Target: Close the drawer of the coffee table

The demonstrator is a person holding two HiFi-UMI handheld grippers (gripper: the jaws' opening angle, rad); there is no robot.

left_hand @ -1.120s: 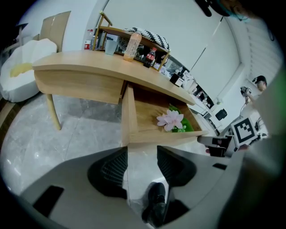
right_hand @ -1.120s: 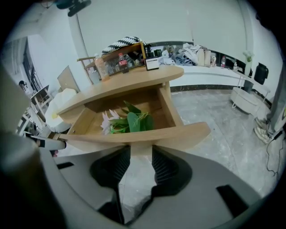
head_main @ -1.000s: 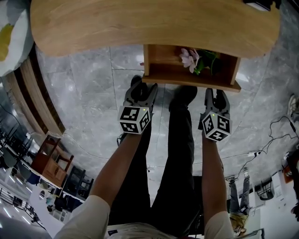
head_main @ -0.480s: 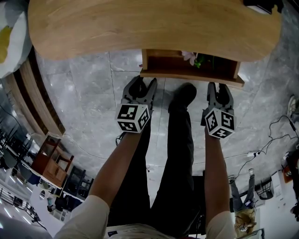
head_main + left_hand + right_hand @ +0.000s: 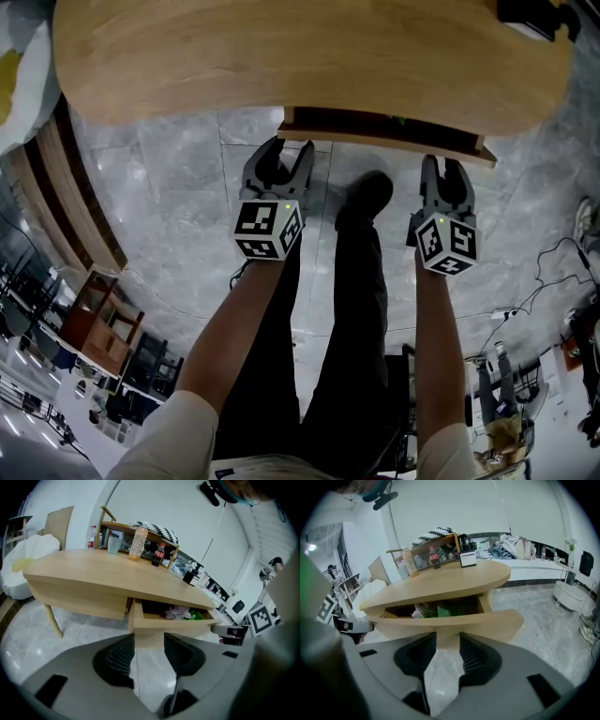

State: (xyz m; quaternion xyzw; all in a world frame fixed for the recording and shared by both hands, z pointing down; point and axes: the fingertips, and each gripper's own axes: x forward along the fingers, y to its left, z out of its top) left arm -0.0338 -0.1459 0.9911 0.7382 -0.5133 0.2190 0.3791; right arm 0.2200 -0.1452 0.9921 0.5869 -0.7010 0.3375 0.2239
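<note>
The coffee table (image 5: pixel 309 56) has a pale wooden top. Its drawer front (image 5: pixel 394 142) sticks out only a little from under the near edge. My left gripper (image 5: pixel 284 152) is open with its fingertips at the left end of that front. My right gripper (image 5: pixel 443 167) is open too, its fingertips at the right end. In the left gripper view the jaws (image 5: pixel 148 641) stand apart against the drawer front (image 5: pixel 178 623), with a pink flower (image 5: pixel 176 613) inside the drawer. The right gripper view shows its jaws (image 5: pixel 447 641) against the front (image 5: pixel 487 620), with green leaves (image 5: pixel 443 611) behind.
Bottles (image 5: pixel 137 543) and a small shelf stand on the table's far side. A white cushion (image 5: pixel 26 557) lies left of the table. The person's legs and a dark shoe (image 5: pixel 367 192) are between my grippers. Cables (image 5: pixel 553 272) run over the grey tiled floor at right.
The drawer has slid in under the table top, and the flower inside is now hidden in the head view. Both grippers moved forward with the drawer front.
</note>
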